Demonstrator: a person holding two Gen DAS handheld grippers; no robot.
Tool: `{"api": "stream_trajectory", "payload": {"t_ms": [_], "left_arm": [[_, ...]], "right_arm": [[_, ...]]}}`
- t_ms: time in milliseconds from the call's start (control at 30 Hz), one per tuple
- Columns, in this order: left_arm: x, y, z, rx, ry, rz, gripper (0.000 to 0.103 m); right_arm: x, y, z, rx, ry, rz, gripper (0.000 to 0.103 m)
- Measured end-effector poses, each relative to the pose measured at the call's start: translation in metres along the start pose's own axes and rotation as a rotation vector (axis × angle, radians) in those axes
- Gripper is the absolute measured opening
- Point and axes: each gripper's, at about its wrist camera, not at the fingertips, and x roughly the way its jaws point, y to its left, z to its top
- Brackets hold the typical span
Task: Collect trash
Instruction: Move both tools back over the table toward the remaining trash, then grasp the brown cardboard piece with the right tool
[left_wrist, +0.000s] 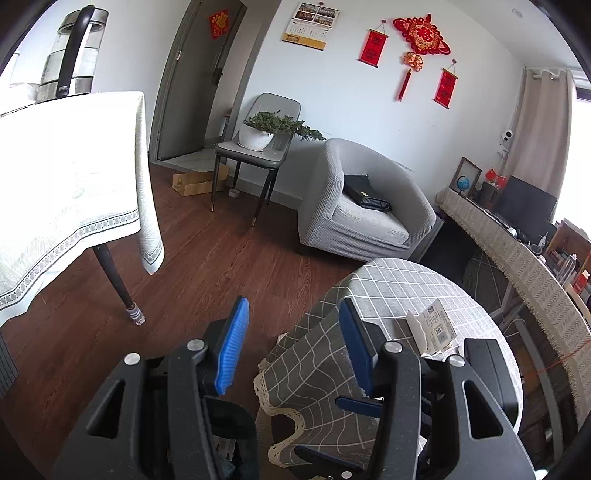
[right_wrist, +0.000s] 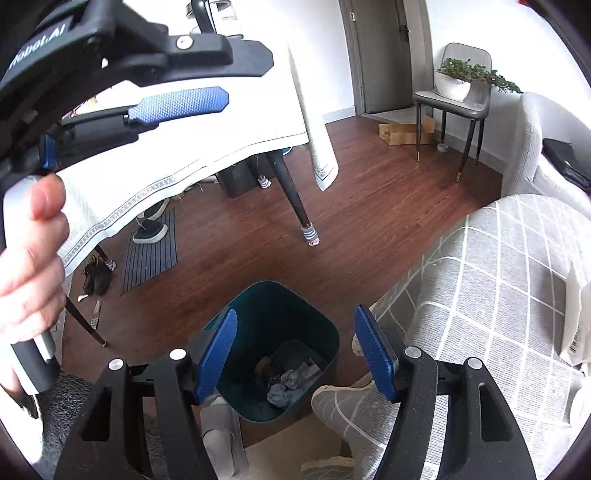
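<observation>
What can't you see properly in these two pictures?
- Bin contents: right wrist view shows crumpled scraps, too small to name; the right gripper fingers cover its near rim.
- Torn white packet on the checked cloth: left wrist view, print too small; the left gripper hides its lower part.
- Kettle: cut off at the top edge.

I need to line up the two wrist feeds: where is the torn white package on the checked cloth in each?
Left wrist: torn white package, lower right, behind the left gripper.
Right wrist: only its edge, at the far right border.
Shared landmark: potted plant on the grey chair.
</observation>
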Motion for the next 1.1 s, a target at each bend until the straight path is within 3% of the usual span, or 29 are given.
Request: {"api": "stream_trajectory", "payload": {"t_ms": [267, 1100], "left_arm": [[0.014, -0.026, -0.004, 0.025, 0.012, -0.027, 0.055], [0.083, -0.118, -0.034, 0.096, 0.164, -0.103, 0.056]], "right_arm": [[-0.037, -0.018, -0.007, 0.017, -0.066, -0.022, 0.067], [-0.130, -0.133, -0.057, 0.236, -0.184, -0.247, 0.067]]}}
